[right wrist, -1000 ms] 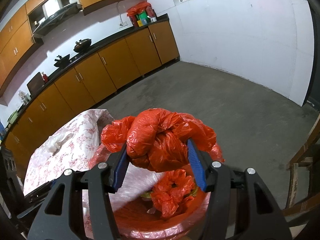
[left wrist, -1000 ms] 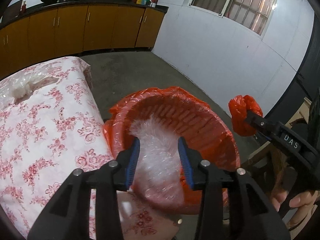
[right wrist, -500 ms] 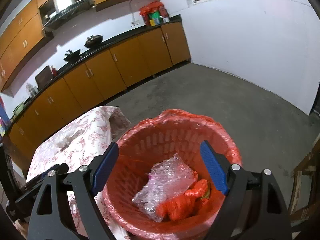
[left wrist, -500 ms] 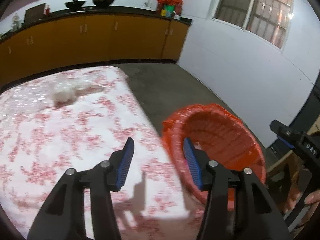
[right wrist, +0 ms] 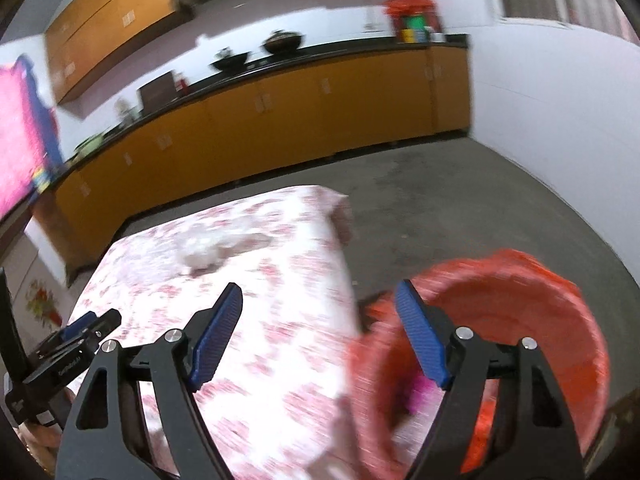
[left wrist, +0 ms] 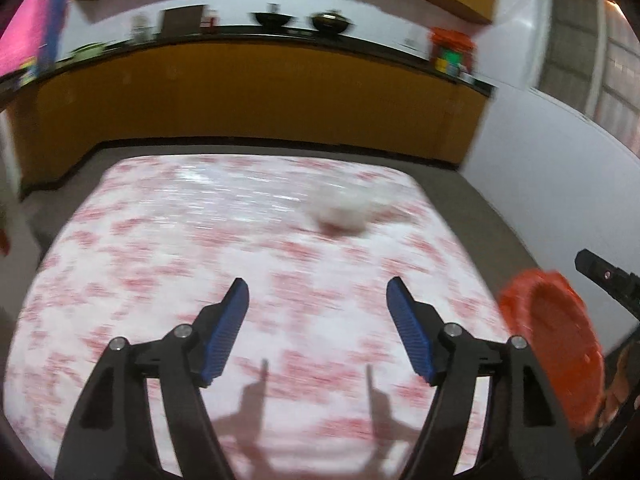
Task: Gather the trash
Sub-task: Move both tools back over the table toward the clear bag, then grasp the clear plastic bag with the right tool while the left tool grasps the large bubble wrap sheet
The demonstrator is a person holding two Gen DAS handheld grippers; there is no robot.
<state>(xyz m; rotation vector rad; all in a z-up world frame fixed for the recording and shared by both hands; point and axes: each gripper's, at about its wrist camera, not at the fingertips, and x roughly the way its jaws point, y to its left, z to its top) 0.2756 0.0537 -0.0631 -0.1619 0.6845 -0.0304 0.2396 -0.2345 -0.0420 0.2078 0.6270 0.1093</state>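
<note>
Now both grippers tilt down over the floral worktop (left wrist: 168, 264).
Left gripper (left wrist: 318, 300) jaws spreading, right gripper (right wrist: 320, 312) jaws narrowing slightly; both empty, beside the orange bin (right wrist: 520, 300).

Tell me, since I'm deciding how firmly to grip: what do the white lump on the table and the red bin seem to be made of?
The white lump looks like thin crumpled clear plastic film: pale, translucent, irregular, though blur leaves this uncertain. The red bin appears to be a rigid plastic basket lined with a thin glossy orange-red bag wrinkled over its rim.
</note>
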